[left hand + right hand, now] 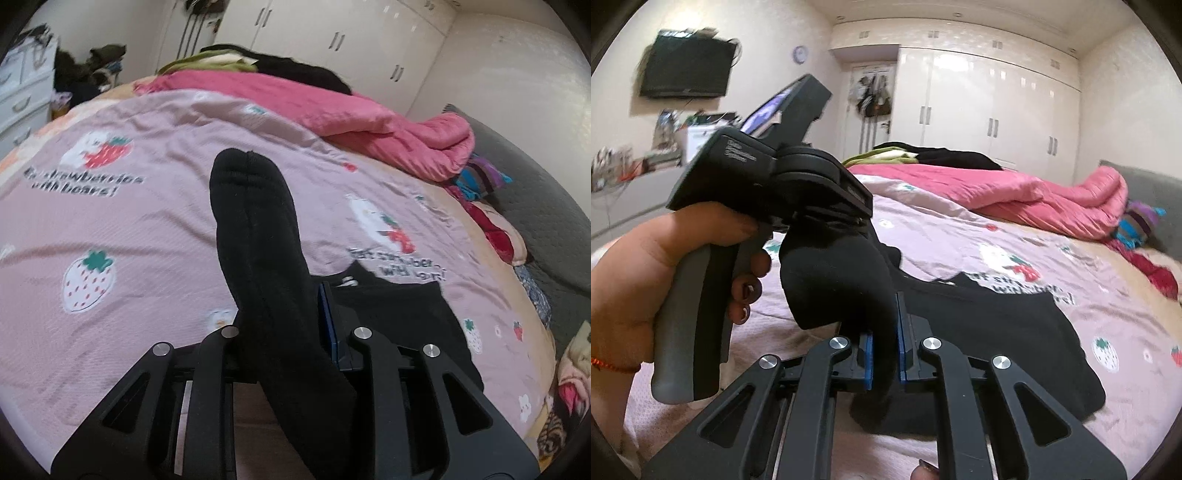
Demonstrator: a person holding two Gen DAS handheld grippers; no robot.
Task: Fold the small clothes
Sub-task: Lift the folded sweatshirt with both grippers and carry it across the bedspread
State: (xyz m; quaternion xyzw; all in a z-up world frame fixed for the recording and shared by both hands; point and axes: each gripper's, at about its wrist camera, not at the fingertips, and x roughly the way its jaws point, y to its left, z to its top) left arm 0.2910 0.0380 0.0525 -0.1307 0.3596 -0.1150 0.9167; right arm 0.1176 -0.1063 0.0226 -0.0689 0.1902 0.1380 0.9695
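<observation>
Between right gripper (885,343) pads: black sock (842,273), left gripper (827,221) clamping other end.

Soft indoor light, blurred fisheye edges

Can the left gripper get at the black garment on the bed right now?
Probably not: the left gripper is shut on the black sock, as is the right gripper. The black garment lies uncovered just beyond.

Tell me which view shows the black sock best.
The left wrist view: the black sock stretches nearly full length from the left gripper. The right wrist view shows it bunched between both grippers, partly hidden.
</observation>
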